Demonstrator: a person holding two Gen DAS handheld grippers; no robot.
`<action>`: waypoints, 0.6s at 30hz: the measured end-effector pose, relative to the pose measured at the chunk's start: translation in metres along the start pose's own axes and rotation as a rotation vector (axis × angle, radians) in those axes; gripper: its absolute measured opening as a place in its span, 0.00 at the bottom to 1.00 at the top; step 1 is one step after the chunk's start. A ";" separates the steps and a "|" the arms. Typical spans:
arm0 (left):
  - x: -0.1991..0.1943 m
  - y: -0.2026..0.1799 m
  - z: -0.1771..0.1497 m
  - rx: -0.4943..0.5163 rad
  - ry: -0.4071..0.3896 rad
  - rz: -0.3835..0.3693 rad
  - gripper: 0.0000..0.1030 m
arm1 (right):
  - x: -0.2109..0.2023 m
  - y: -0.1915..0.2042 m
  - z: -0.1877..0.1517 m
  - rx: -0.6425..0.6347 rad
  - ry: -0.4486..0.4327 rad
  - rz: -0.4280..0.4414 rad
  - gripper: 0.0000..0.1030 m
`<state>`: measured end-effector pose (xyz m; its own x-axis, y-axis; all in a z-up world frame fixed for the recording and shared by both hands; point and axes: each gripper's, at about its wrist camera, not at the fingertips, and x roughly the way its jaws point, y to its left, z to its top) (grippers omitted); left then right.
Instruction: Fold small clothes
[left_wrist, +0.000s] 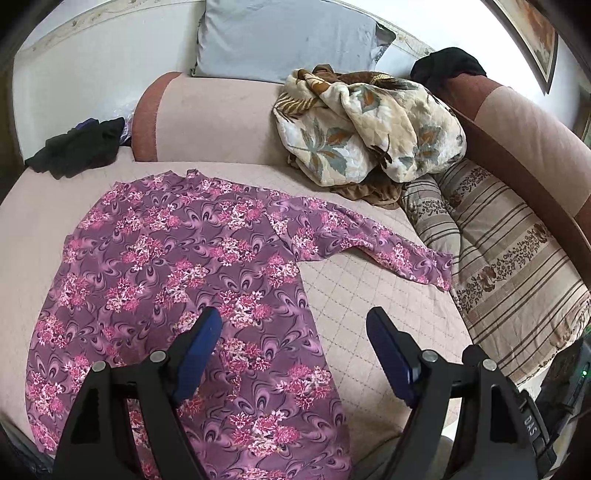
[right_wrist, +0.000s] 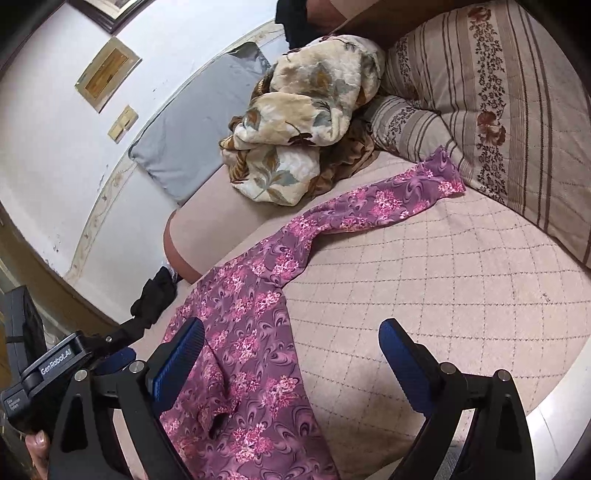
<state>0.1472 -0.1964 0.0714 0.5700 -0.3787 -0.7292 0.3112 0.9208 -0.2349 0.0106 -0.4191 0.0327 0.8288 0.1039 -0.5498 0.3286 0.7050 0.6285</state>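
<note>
One purple floral top (left_wrist: 177, 258) spread flat, sleeve (left_wrist: 373, 240) outstretched

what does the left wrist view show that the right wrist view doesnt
Only the left wrist view shows the garment's far folded edge and neckline.

Only the right wrist view shows the wall plates and the left gripper's body.

Both show the purple floral garment on the quilted cover, its sleeve stretched toward the striped cushion, the leaf-print blanket, the dark clothes, and each view's own open gripper: left, right.
</note>
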 end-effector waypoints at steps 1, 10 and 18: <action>0.000 0.001 0.001 -0.001 -0.001 -0.001 0.78 | 0.002 -0.001 0.001 0.010 0.005 0.000 0.95; 0.017 0.013 0.008 -0.033 0.016 -0.044 0.80 | 0.060 -0.001 0.047 0.081 0.183 -0.072 0.95; 0.059 0.030 0.013 -0.015 0.067 -0.057 0.81 | 0.114 -0.049 0.086 0.127 0.206 -0.103 0.89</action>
<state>0.1994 -0.1923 0.0297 0.4992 -0.4234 -0.7560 0.3301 0.8996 -0.2859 0.1280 -0.5023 -0.0137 0.6824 0.1856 -0.7070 0.4719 0.6267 0.6201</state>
